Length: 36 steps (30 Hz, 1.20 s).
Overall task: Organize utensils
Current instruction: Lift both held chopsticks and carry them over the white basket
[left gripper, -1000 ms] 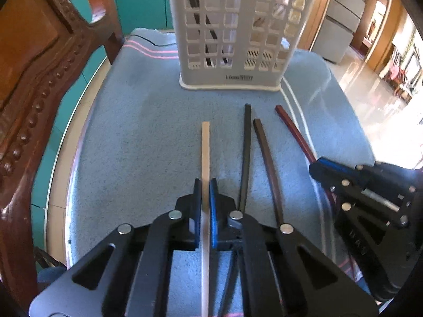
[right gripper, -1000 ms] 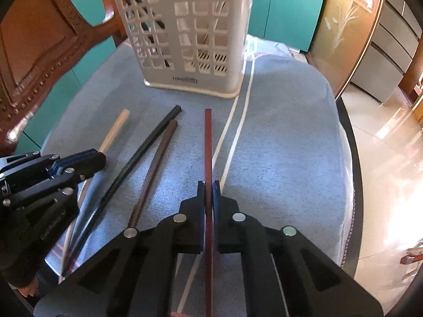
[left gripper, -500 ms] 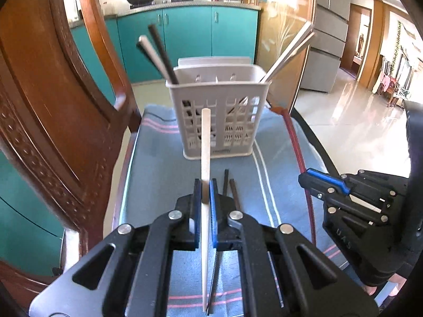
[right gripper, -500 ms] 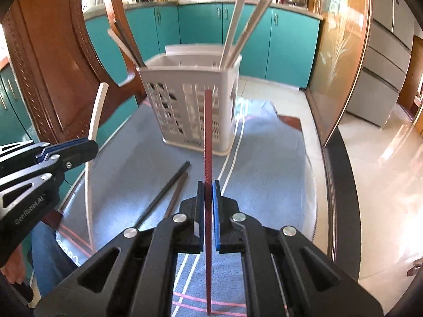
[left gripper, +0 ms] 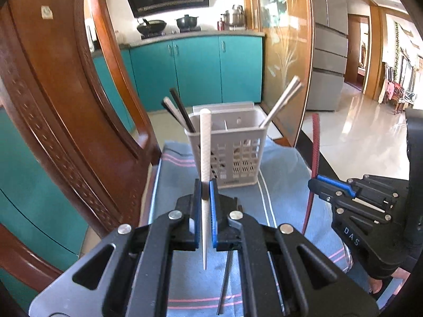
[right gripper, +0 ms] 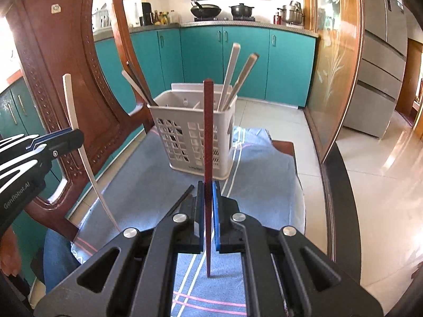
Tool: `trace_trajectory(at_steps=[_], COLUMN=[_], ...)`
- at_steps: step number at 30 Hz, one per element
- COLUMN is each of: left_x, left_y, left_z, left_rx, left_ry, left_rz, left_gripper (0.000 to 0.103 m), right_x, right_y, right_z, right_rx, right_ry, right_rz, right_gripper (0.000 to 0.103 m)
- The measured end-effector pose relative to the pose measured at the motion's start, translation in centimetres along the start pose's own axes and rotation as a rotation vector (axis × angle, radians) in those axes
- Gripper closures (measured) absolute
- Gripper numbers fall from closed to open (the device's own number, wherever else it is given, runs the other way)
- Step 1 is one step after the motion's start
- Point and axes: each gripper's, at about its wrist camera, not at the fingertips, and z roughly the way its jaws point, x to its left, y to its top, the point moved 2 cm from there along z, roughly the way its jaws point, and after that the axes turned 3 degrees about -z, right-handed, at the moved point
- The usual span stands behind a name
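My left gripper (left gripper: 204, 190) is shut on a pale wooden chopstick (left gripper: 204, 148) and holds it upright above the blue cloth. My right gripper (right gripper: 208, 190) is shut on a dark red chopstick (right gripper: 207, 132), also upright. Each gripper shows in the other view, the right one (left gripper: 316, 185) and the left one (right gripper: 71, 137). A white slotted utensil basket (left gripper: 238, 155) stands ahead on the cloth, also in the right wrist view (right gripper: 185, 142). It holds several chopsticks leaning left (left gripper: 179, 113) and right (left gripper: 283, 100). A dark chopstick (left gripper: 226, 280) lies on the cloth below my left gripper.
A carved wooden chair back (left gripper: 66, 121) stands close on the left, also in the right wrist view (right gripper: 87, 79). The blue cloth (right gripper: 264, 169) covers the table, whose dark rim (right gripper: 341, 198) runs along the right. Teal kitchen cabinets (left gripper: 198, 71) are behind.
Both grippers have lifted their chopsticks off the cloth and tilted them from flat to upright. The view has risen, so the basket now looks farther and lower.
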Motion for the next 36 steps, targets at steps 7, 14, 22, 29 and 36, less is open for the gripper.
trace_trajectory(at_steps=[7,14,22,29,36], left_x=[0.0,0.4,1.6,3.3,5.3], left_y=[0.3,0.7,2.4,7.2,14.2], left_z=[-1.2,-0.9,-1.5,-3.1,-4.2], left_rx=[-0.03,-0.034,-0.042,-0.102,-0.23], left_ry=[0.012,0.022,-0.033,-0.134,-0.128], left_rz=[0.002,-0.013,-0.05,-0.079,-0.112], left_gripper=[0.096,0.096,0.096,0.096,0.096], right_x=[0.2,-0.2,-0.4,-1.1,-1.8], right_y=[0.5,0.7,2.5,7.2,14.4], right_z=[-1.0,-1.0,-0.9,-2.0,-3.5], right_rx=[-0.037,-0.049,-0.074,-0.145,-0.278], right_ry=[0.0,-0.001,0.007,0.065,0.068], right_rz=[-0.004,0.005,0.01,0.021,0.013], right_gripper=[0.097,0.097,0.097,0.097,0.097])
